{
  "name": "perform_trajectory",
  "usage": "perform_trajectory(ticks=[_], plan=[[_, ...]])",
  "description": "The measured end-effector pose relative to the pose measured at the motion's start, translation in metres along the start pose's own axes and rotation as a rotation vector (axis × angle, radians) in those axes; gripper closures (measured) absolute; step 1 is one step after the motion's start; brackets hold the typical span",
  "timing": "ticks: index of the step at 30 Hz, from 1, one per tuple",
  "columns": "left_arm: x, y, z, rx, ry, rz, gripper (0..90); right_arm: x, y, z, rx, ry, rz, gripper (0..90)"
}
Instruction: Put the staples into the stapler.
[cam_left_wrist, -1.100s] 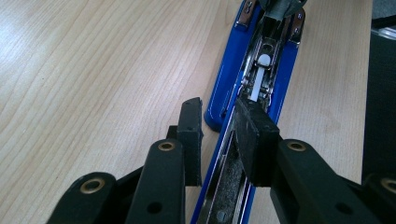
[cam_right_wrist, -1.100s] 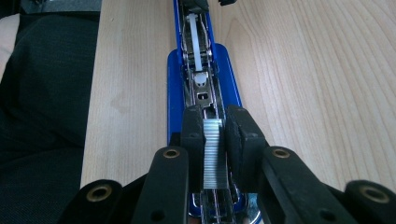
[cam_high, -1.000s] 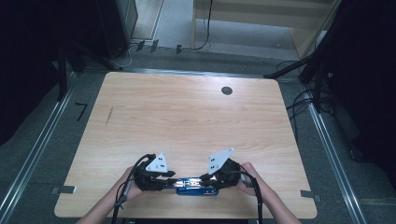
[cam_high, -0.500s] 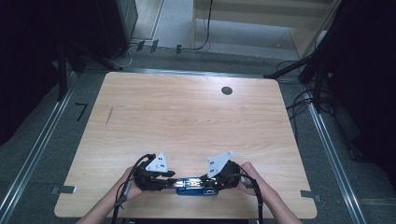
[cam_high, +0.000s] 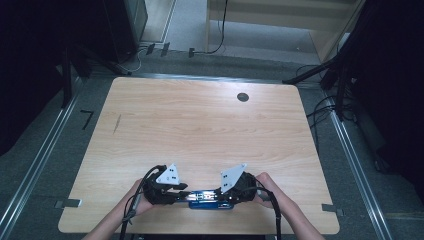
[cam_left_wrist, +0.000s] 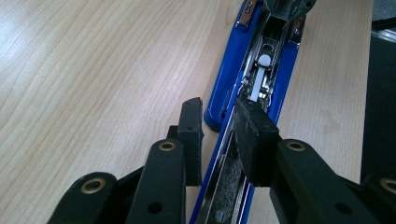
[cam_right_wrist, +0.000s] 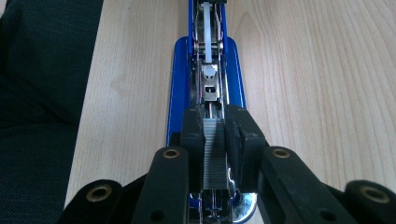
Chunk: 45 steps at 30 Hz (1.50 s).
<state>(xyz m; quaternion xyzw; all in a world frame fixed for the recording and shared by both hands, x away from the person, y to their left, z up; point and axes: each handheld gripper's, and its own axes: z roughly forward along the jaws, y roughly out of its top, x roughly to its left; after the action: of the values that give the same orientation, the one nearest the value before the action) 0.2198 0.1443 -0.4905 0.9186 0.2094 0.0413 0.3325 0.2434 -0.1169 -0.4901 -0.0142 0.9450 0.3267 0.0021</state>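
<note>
A blue stapler (cam_high: 207, 198) lies swung open and flat on the wooden table (cam_high: 200, 125), close to its front edge. In the left gripper view the stapler (cam_left_wrist: 229, 79) runs away from me, its metal channel bare. My left gripper (cam_left_wrist: 217, 116) is shut on the near arm of it, one pad on each side. My right gripper (cam_right_wrist: 215, 116) is shut on a grey strip of staples (cam_right_wrist: 215, 154), held right over the stapler's (cam_right_wrist: 180, 74) magazine rail. In the high view the left gripper (cam_high: 182, 197) and right gripper (cam_high: 225, 196) face each other across the stapler.
A dark round grommet hole (cam_high: 243, 97) sits at the table's far right. A short dark mark (cam_high: 117, 123) is on the left part. The table's front edge lies just behind both hands. Dark fabric (cam_right_wrist: 37, 70) lies beyond that edge. Cables (cam_high: 320, 107) trail on the floor.
</note>
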Motion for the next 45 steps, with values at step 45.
perform_trajectory(ticks=[45], plan=[[0.0,0.002,0.0,0.014,-0.001,0.017,73.2,-0.003,0.007,0.007,0.071,-0.133,0.348,50.2]])
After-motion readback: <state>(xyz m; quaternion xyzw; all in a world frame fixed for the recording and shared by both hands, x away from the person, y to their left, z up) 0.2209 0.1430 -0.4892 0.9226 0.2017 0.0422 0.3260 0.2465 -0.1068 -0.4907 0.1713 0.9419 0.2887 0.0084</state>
